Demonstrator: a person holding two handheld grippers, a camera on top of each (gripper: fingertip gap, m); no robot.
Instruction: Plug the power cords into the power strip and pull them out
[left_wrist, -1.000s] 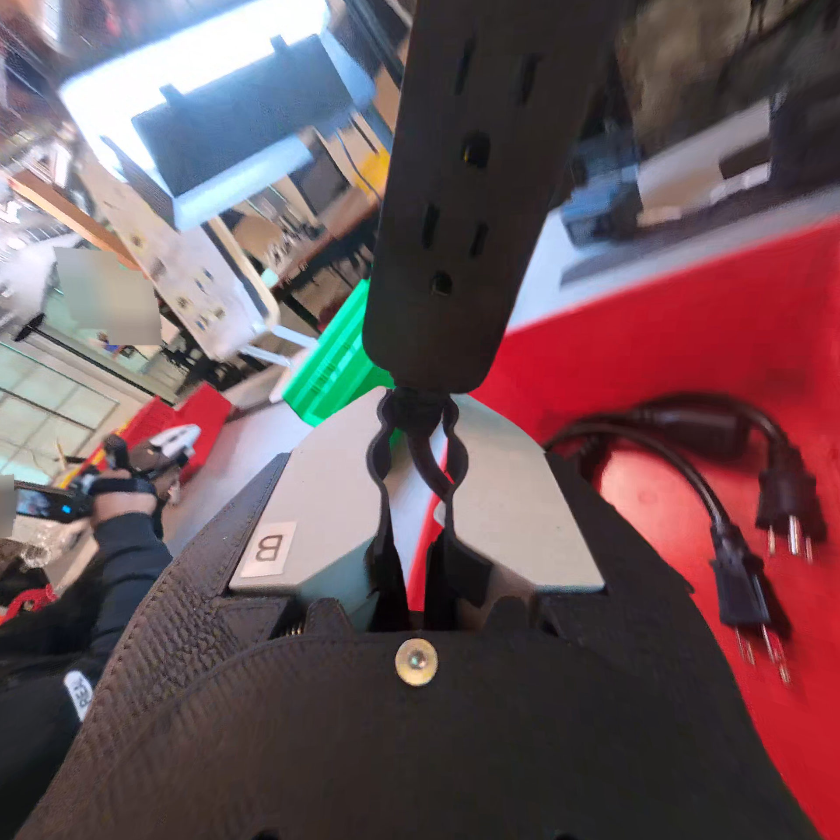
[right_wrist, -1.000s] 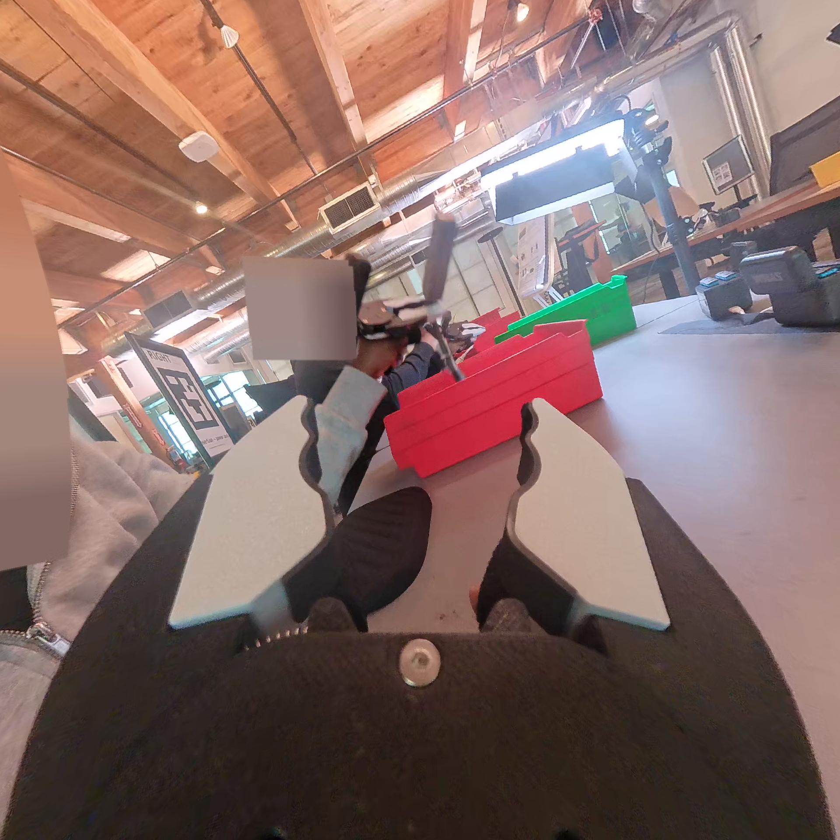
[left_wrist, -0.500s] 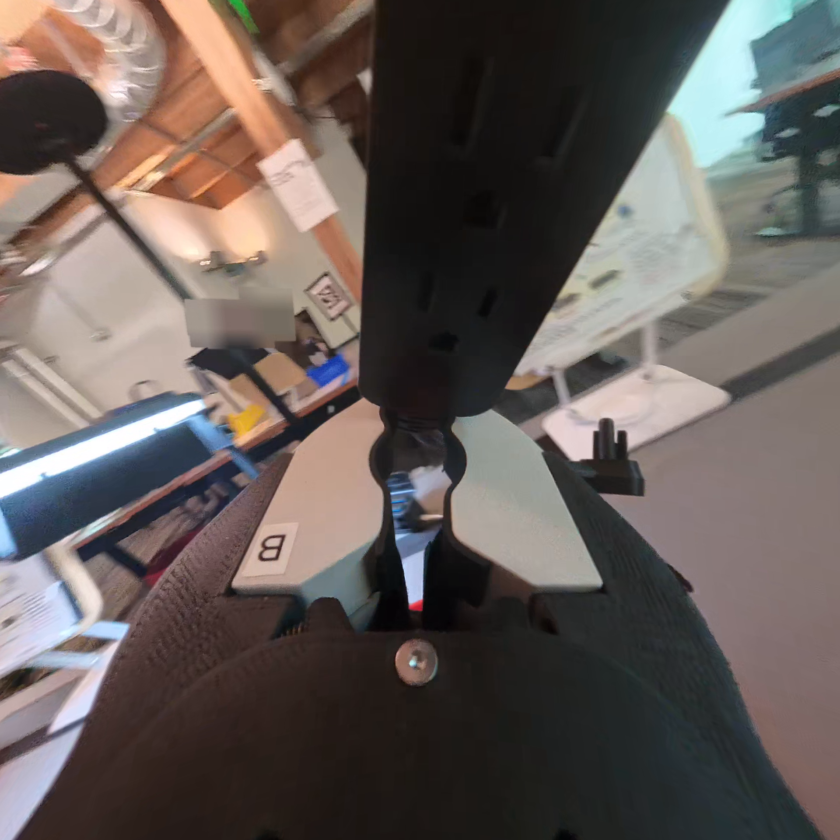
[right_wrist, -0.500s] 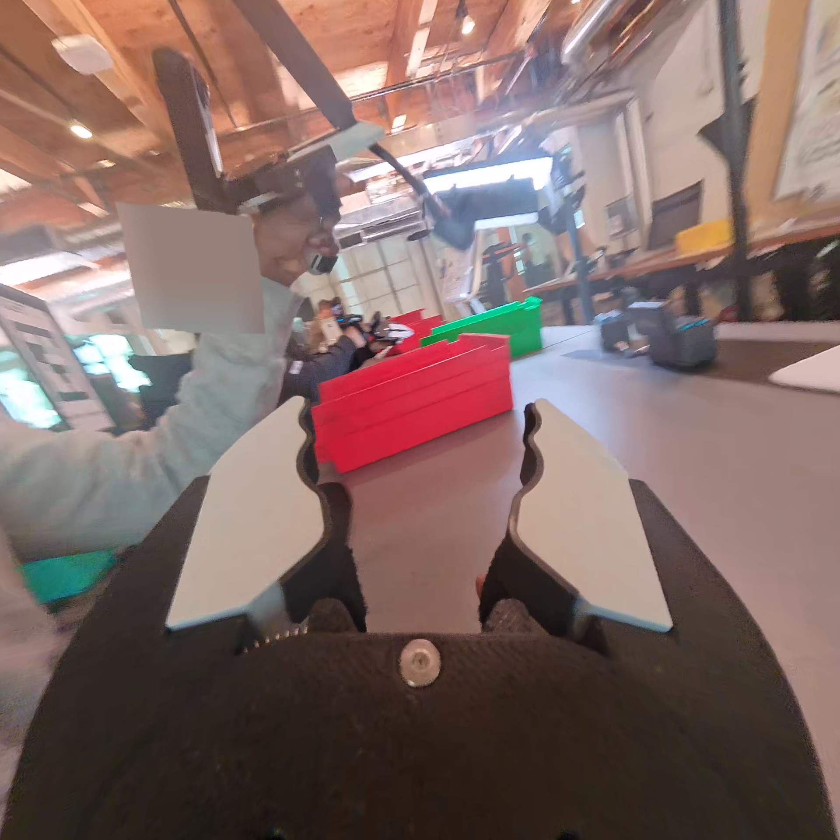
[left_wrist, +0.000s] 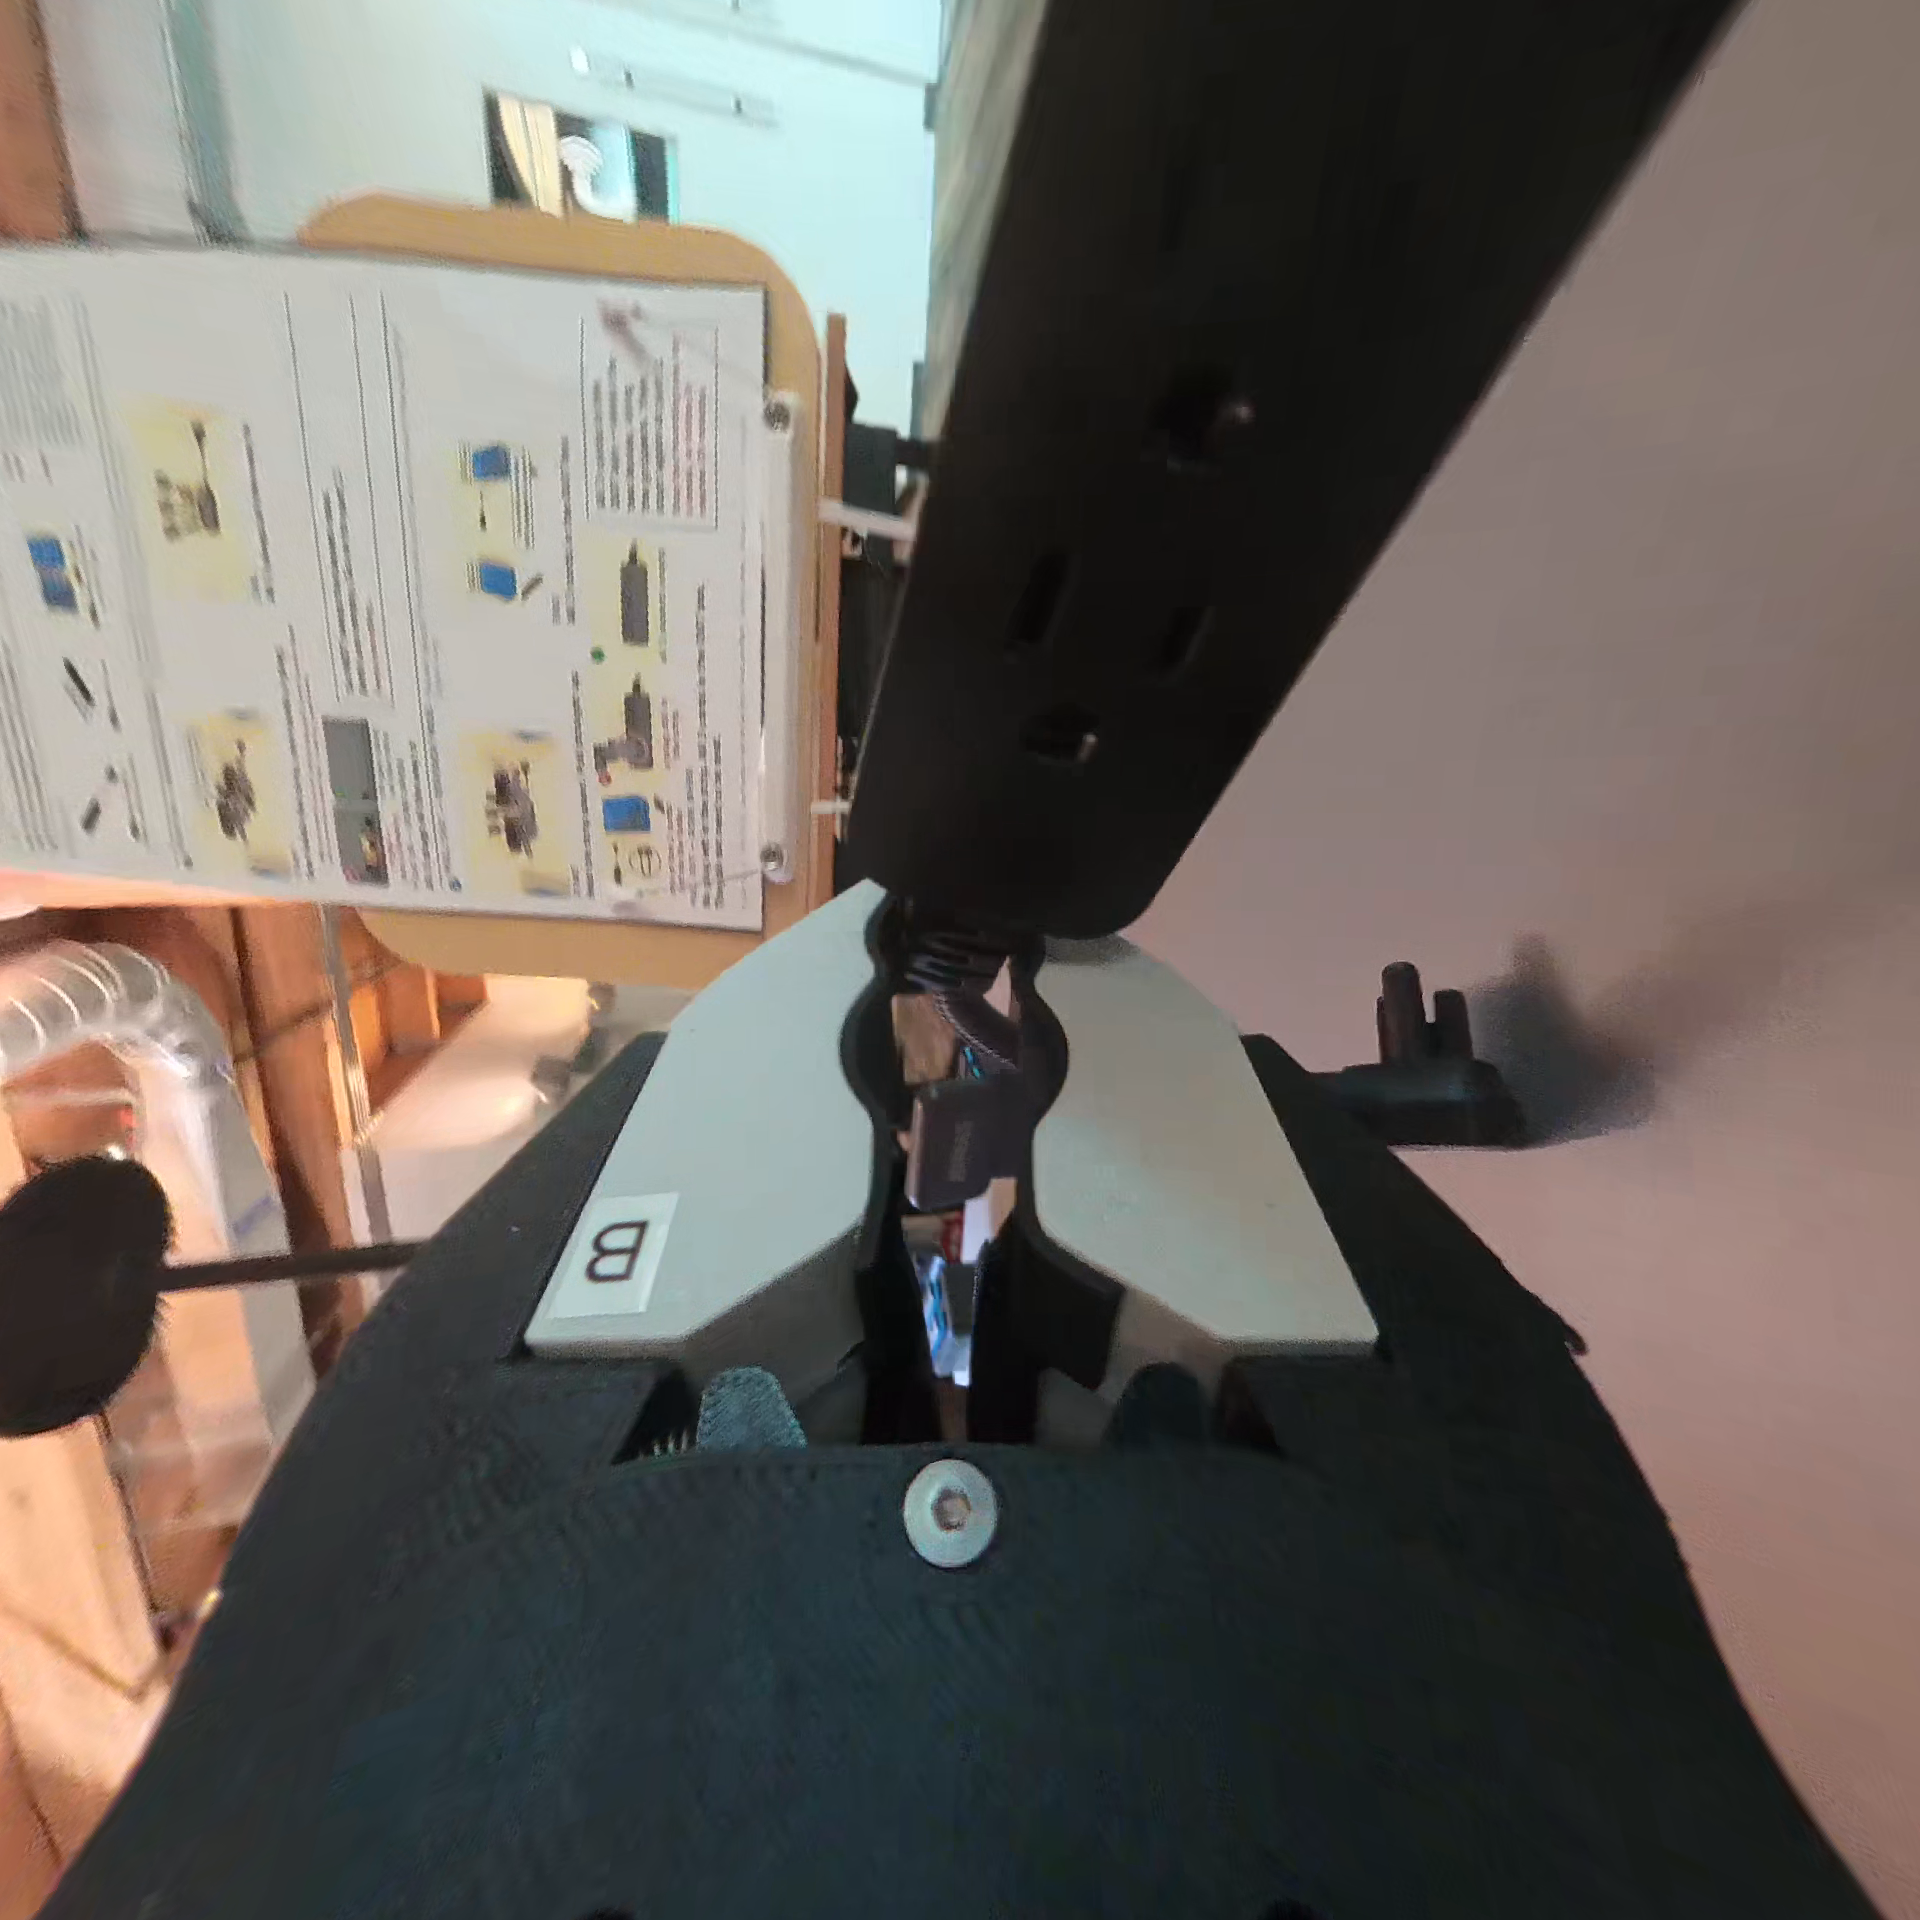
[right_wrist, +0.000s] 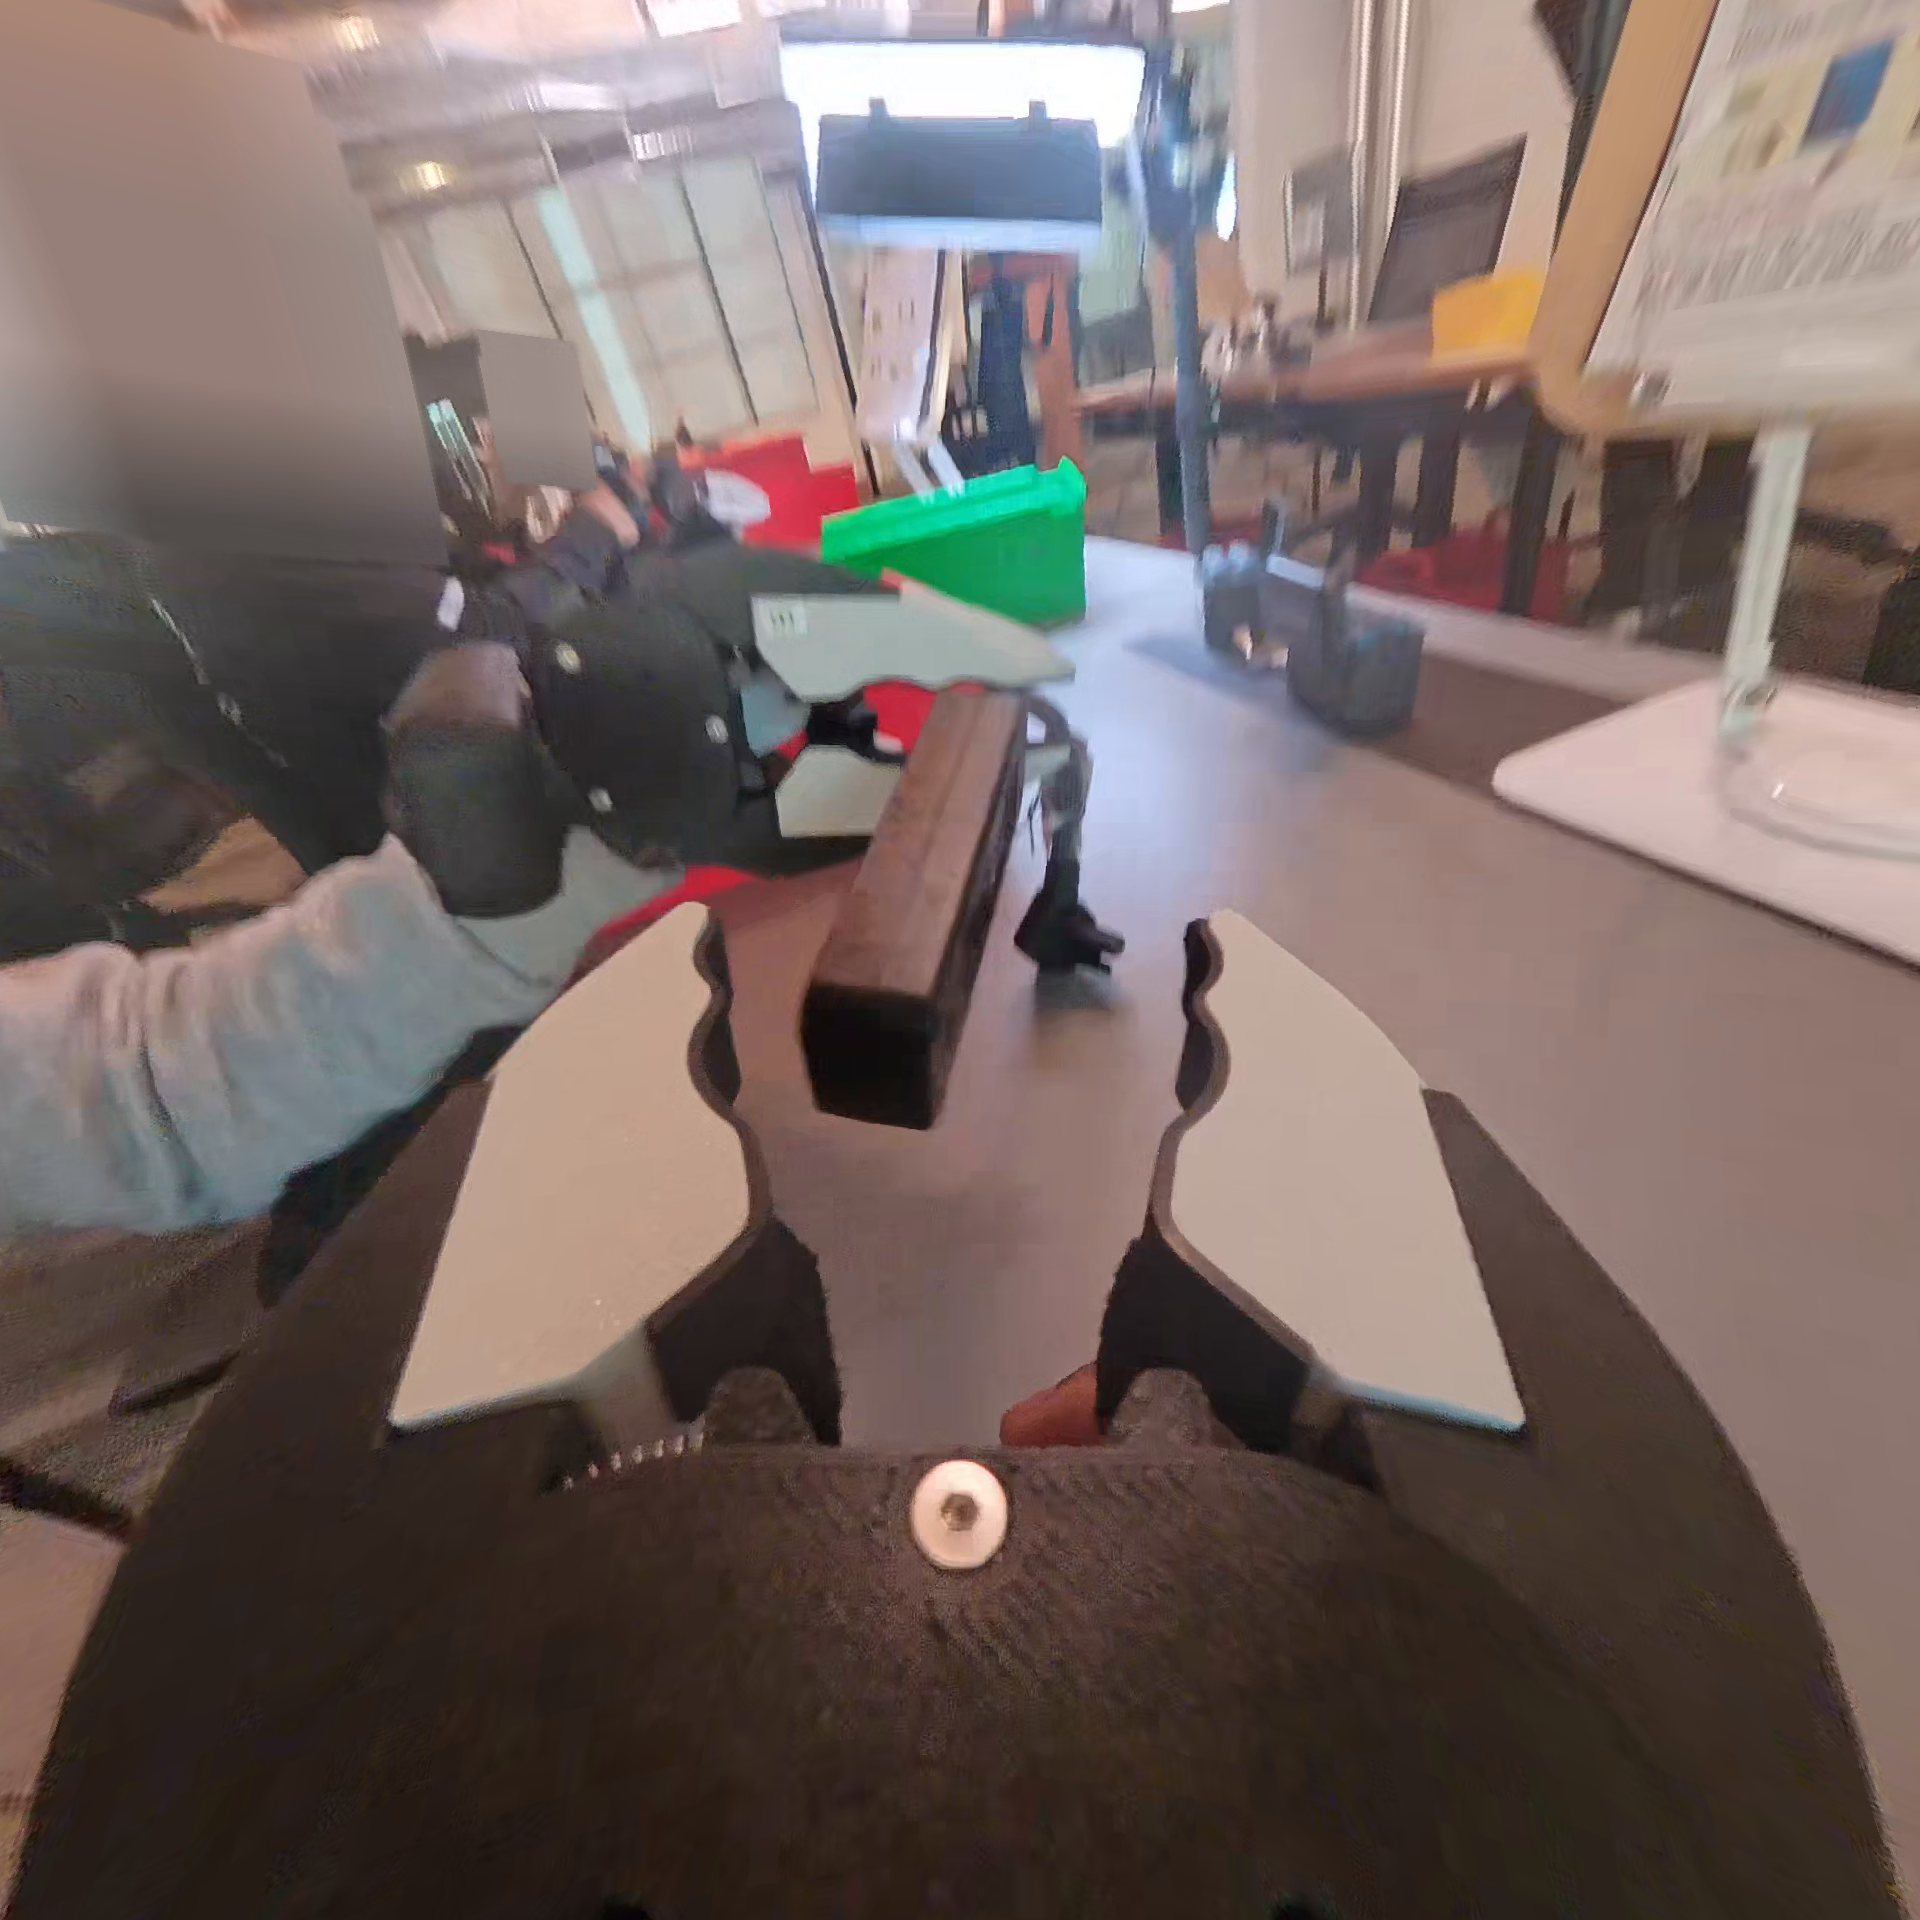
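Observation:
My left gripper (left_wrist: 951, 935) is shut on the ribbed cord end of the black power strip (left_wrist: 1174, 468) and holds the strip in the air, its sockets facing the camera. In the right wrist view the same strip (right_wrist: 925, 914) juts toward me from the left gripper (right_wrist: 935, 717), above the grey table. My right gripper (right_wrist: 951, 935) is open and empty, with the strip's free end just ahead of its fingertips. A black plug (left_wrist: 1429, 1081) rests on the table to the right of the strip; it also shows in the right wrist view (right_wrist: 1070, 930) on a dangling cord.
A poster board (left_wrist: 395, 561) stands to the left; its white base (right_wrist: 1704, 810) sits on the grey table (right_wrist: 1455, 1039) at the right. A green bin (right_wrist: 966, 540) and a red bin (right_wrist: 779, 478) are farther back. A person's grey sleeve (right_wrist: 208, 1060) is at the left. My hands' fingertips stand some 12 cm from each other.
The left gripper has swung away from the red mat with the strip, and the two loose cords have left view. The right view has turned so the strip and left gripper now show.

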